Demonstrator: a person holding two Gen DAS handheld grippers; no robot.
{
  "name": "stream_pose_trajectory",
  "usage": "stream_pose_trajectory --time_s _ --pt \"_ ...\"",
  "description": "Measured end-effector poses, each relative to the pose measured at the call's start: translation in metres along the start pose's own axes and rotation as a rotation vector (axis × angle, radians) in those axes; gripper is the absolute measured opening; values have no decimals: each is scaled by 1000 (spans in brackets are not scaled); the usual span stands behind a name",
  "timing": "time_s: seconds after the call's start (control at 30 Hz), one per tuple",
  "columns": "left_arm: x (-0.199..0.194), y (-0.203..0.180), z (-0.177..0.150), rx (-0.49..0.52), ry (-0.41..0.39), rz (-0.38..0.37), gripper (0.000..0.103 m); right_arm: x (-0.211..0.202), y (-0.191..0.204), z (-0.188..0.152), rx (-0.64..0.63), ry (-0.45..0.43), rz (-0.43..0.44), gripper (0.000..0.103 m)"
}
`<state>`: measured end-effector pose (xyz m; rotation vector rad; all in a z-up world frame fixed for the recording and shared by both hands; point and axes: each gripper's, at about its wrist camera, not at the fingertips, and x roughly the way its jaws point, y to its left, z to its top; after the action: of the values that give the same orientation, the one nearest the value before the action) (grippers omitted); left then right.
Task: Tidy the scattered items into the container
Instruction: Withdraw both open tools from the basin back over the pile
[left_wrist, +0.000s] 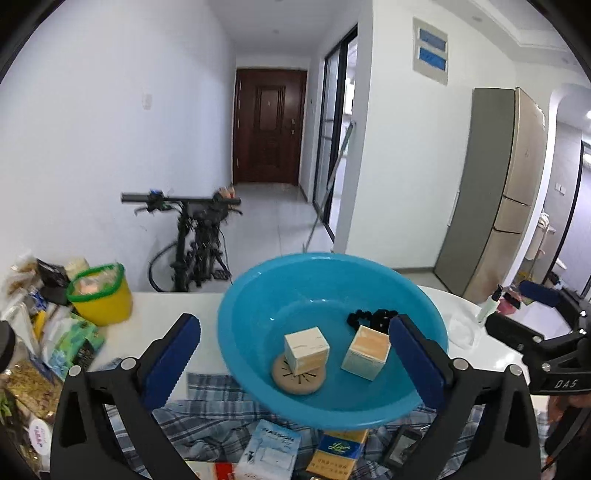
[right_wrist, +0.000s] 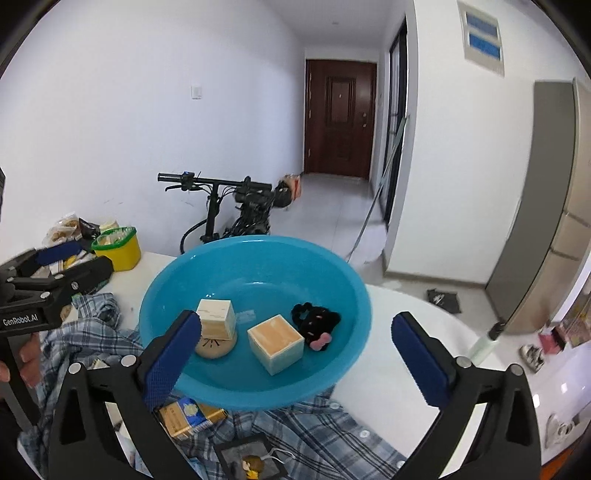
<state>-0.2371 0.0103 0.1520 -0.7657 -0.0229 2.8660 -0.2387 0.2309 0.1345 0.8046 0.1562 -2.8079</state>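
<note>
**Cartons first, cloth last**

Jaws of both claws stand wide apart and hold nothing: the left gripper (left_wrist: 295, 363) and the right gripper (right_wrist: 295, 360) hover above the table's near edge. Nearest, on the rumpled plaid shirt (right_wrist: 325, 428), lie a yellow carton (left_wrist: 338, 456) and a white-blue packet (left_wrist: 269, 454); both look light, stiff and a little slick, so I would pinch them across the narrow sides. The shirt is soft and will sag; gather a fold. Beyond, resting partly on the shirt, the blue basin (left_wrist: 240, 332) already holds two small boxes (left_wrist: 306, 349), a round coaster and a black hair tie (right_wrist: 314, 325).
</note>
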Motion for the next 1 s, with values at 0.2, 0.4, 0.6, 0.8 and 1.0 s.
stream_pose_trajectory --time_s 0.2,0.4,0.6,0.8,1.0 --pt "-36 -1 -22 19 17 0 103 -30 10 -16 -22 -21 2 103" --pt "-86 -6 -50 42 -48 27 103 -69 16 -33 -5 -100 -5 103" --pt "-117 -9 -74 38 -56 15 103 -98 33 -48 -40 -124 5 103" --pt "-135 -5 -94 12 -49 5 103 -118 45 -60 -42 -145 26 103" --pt "-138 -2 -117 27 -17 20 103 -118 50 -75 -18 -124 41 103"
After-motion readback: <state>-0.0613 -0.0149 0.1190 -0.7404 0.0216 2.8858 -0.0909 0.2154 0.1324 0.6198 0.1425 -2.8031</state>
